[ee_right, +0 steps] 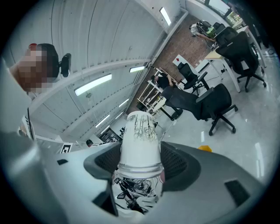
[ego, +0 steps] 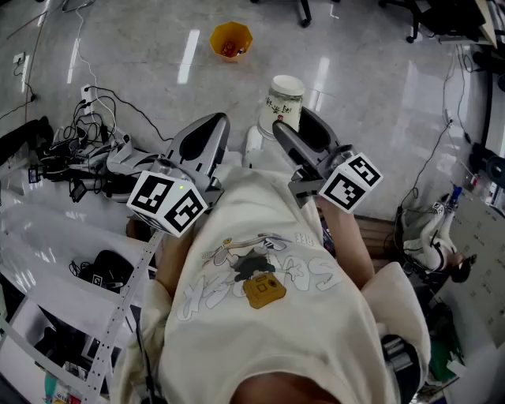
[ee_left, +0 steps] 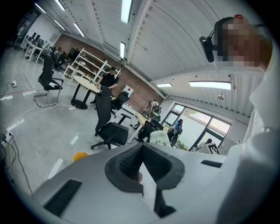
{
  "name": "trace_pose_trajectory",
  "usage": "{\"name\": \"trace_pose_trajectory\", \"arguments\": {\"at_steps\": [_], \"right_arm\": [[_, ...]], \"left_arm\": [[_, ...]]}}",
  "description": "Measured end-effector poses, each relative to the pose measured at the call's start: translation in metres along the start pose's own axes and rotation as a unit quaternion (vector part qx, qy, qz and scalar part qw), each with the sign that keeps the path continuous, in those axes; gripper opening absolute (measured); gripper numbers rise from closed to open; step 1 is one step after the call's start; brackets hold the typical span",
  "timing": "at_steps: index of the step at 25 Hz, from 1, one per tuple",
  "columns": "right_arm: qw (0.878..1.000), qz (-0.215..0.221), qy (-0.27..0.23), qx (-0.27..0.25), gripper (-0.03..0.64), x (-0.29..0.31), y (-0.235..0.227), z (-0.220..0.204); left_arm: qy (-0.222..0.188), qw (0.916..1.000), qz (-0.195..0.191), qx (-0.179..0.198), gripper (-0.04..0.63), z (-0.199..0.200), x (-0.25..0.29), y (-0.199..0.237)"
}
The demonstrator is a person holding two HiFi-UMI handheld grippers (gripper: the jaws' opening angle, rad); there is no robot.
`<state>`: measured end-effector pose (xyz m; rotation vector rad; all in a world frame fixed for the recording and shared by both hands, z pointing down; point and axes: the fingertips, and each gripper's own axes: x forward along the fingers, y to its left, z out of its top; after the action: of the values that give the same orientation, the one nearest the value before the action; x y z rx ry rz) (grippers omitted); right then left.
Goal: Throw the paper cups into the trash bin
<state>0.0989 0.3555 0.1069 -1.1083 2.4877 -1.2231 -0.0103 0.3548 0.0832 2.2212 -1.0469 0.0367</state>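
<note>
A white paper cup (ego: 285,100) with dark print is held upside down, rim toward me, with my right gripper (ego: 291,120) shut on it near the rim. In the right gripper view the cup (ee_right: 139,142) fills the gap between the ribbed pads (ee_right: 175,162) of my right gripper (ee_right: 139,165). My left gripper (ego: 214,121) hangs beside it to the left, shut and empty. Its jaws meet in the left gripper view (ee_left: 141,158), where the cup (ee_left: 159,138) shows just beyond. The orange trash bin (ego: 230,39) stands on the grey floor farther ahead, with something red inside.
A tangle of cables and a power strip (ego: 85,146) lies on the floor at the left. White frames and shelving (ego: 47,316) stand at the lower left. Office chair bases (ego: 304,9) are at the far edge, and white equipment (ego: 430,237) with cables at the right.
</note>
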Motion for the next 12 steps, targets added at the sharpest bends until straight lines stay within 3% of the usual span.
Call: {"name": "trace_pose_trajectory", "arguments": {"at_steps": [12], "right_arm": [[0.999,0.033,-0.015,0.037,0.293,-0.006,0.024,-0.002]], "left_arm": [[0.006,0.9999,-0.007,-0.012,0.003,-0.012,-0.01,-0.009]]}}
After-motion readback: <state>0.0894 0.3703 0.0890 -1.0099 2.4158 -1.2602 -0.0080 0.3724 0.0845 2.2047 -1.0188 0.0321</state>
